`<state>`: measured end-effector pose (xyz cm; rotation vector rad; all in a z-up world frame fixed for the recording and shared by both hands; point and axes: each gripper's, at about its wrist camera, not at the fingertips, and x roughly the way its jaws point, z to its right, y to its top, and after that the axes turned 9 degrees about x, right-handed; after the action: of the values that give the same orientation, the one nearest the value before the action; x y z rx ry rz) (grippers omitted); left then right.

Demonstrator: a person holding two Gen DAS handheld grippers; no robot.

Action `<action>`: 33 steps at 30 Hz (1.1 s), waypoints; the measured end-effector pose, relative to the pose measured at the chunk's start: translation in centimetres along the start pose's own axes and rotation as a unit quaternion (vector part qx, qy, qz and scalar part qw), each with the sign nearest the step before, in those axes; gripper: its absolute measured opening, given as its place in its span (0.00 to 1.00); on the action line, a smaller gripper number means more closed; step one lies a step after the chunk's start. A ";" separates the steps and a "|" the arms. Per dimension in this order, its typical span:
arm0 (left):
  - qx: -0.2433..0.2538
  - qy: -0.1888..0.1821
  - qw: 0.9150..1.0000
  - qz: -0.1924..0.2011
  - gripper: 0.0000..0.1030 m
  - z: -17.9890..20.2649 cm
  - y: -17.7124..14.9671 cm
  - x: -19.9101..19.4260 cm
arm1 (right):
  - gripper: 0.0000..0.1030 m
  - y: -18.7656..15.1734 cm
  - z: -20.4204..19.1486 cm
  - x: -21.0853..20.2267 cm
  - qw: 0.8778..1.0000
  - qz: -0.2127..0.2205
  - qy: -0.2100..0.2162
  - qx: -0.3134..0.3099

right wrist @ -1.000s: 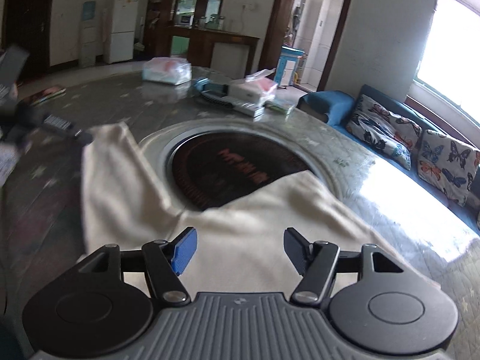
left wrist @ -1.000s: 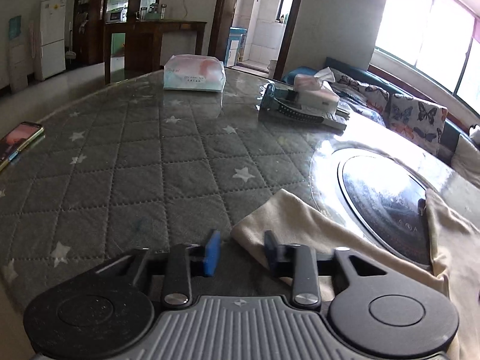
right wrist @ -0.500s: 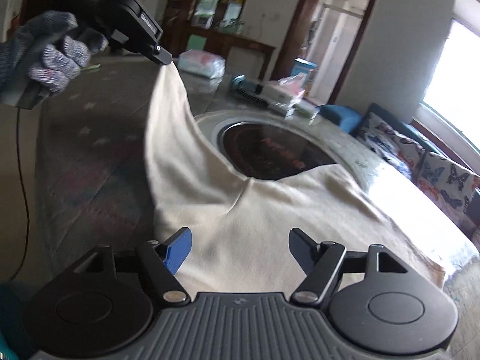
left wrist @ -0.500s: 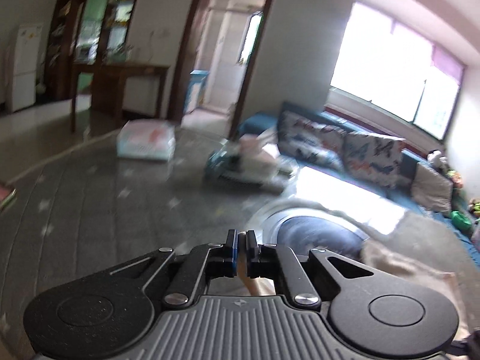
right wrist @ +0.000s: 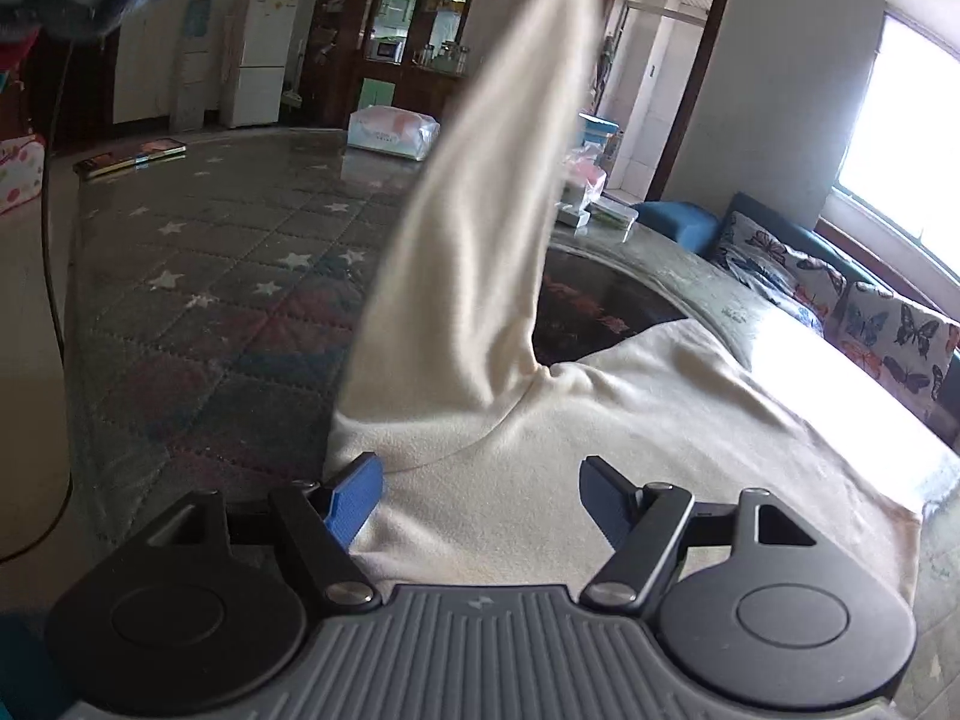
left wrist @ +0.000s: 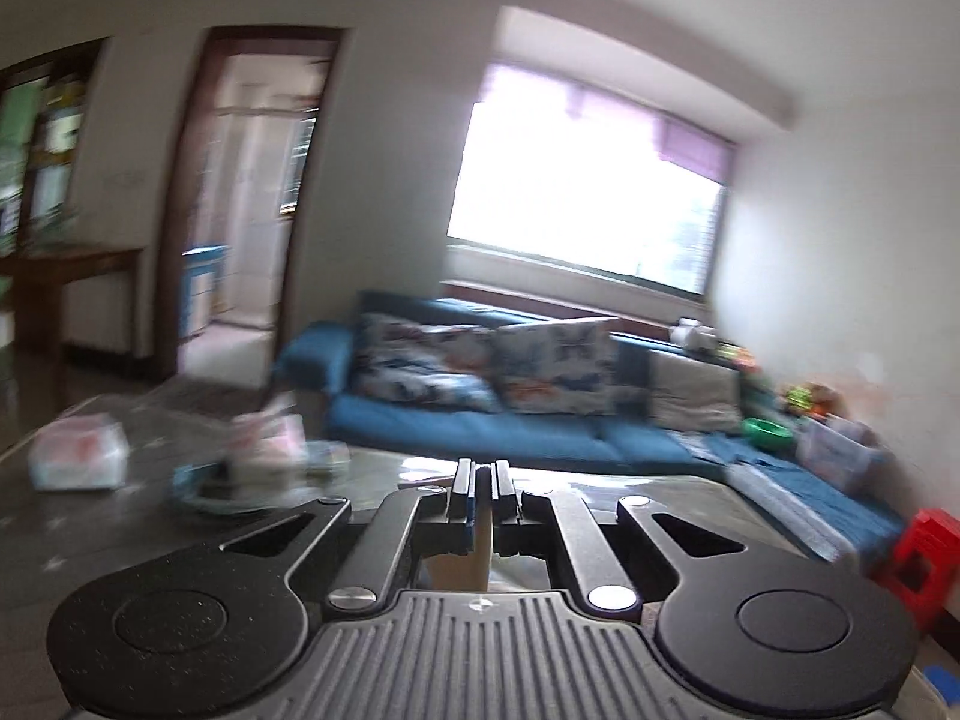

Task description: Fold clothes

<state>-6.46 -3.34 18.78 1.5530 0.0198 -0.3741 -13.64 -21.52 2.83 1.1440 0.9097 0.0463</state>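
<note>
Cream garment lies mostly flat on the bench, one sleeve pulled steeply up by the left gripper, fingers pinched tight on its end, while the right gripper hovers wide open, empty, nearer the body.

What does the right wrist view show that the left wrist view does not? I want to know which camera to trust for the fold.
Only the right wrist view shows the cream garment spread on the table, one sleeve pulled high, and the open right gripper over it. Only the left wrist view shows the left gripper shut on a strip of cream cloth, plus the blue sofa and window. Both show the tissue pack, blurred in the left view.
</note>
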 end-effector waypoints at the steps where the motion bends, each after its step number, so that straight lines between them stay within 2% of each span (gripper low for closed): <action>1: 0.008 -0.015 1.000 0.003 0.05 1.0 0.0 0.0 | 0.72 0.1 0.4 -0.5 1.000 0.003 0.001 0.007; 4: 0.030 -0.061 0.998 0.006 0.05 3.9 -0.2 0.2 | 0.72 0.1 2.6 -1.9 0.999 0.005 0.001 0.050; 8: 0.052 -0.134 0.989 -0.016 0.06 7.4 -1.9 1.2 | 0.72 -0.9 6.2 -4.3 0.994 -0.003 -0.035 0.103; 12: 0.068 -0.199 0.975 -0.074 0.11 10.1 -5.2 2.9 | 0.72 -2.4 9.3 -6.4 0.986 -0.015 -0.068 0.153; 15: 0.088 -0.219 0.966 -0.108 0.17 10.6 -7.7 3.5 | 0.72 -4.5 11.4 -8.3 0.977 -0.032 -0.096 0.188; 17: 0.092 -0.211 0.965 -0.127 0.18 10.0 -9.1 3.6 | 0.72 -5.6 11.9 -9.2 0.974 -0.040 -0.110 0.193; 22: 0.095 -0.125 0.972 -0.174 0.18 5.6 -11.7 4.7 | 0.71 -6.7 12.6 -10.8 0.969 -0.035 -0.116 0.214; 27: 0.101 -0.052 0.972 -0.208 0.18 2.7 -14.5 3.8 | 0.64 -5.9 12.9 -9.6 0.968 -0.019 -0.099 0.231; 33: 0.076 -0.048 0.969 -0.231 0.18 1.2 -15.9 3.4 | 0.48 -5.3 12.5 -6.6 0.965 -0.034 -0.080 0.247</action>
<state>-7.48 -4.86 2.58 1.6753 0.2874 -0.8354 -12.08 -36.53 3.93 1.5508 0.8359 -0.3429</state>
